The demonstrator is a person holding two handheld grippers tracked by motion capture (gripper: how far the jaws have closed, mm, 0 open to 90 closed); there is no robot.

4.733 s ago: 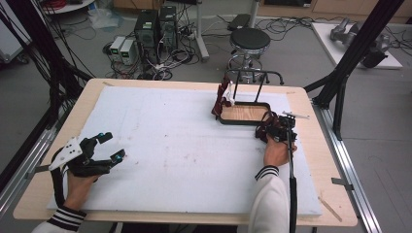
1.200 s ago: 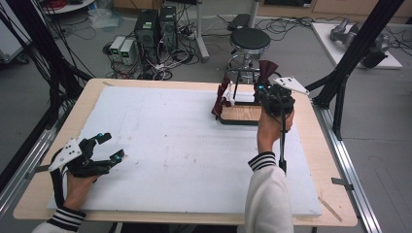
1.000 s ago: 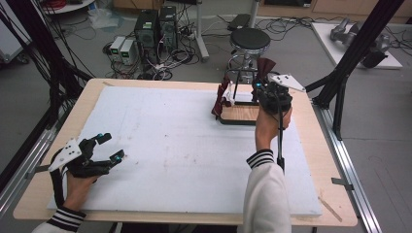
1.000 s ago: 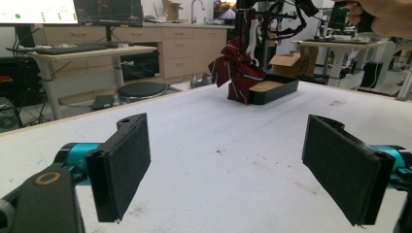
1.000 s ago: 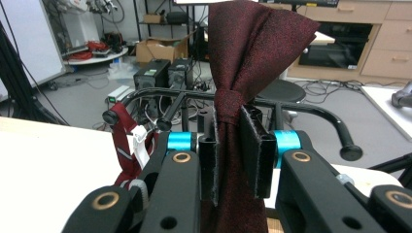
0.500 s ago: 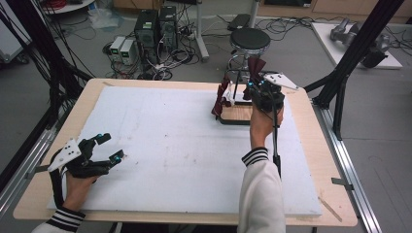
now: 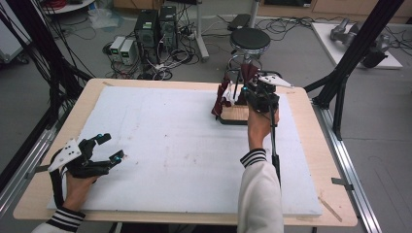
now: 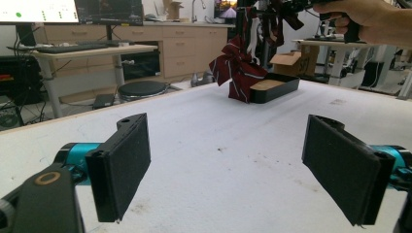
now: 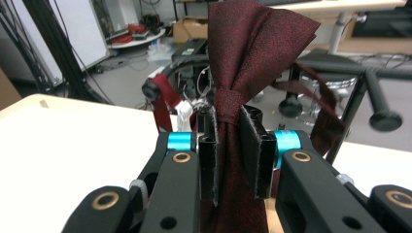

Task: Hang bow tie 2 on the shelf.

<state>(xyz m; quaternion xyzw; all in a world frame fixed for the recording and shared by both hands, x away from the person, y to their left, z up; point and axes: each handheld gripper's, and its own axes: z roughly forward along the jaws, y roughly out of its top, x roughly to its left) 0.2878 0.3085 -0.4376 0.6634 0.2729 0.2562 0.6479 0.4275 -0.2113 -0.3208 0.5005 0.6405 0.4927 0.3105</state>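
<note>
Right gripper (image 9: 228,145) clamped on our dark red bow tie (image 9: 252,53), held up over the black tray (image 7: 238,116), left gripper (image 7: 109,148) spread wide, resting on the white table pad (image 7: 165,145)

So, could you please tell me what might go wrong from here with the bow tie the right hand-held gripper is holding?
1. The right hand-held gripper pinches the dark red bow tie only at its narrow knot, so the silky fabric may slip out.
2. A strap hangs close to the black rack; it could snag on the bar.
3. A second striped bow tie drapes over the black tray; a careless pass might drag it off.
</note>
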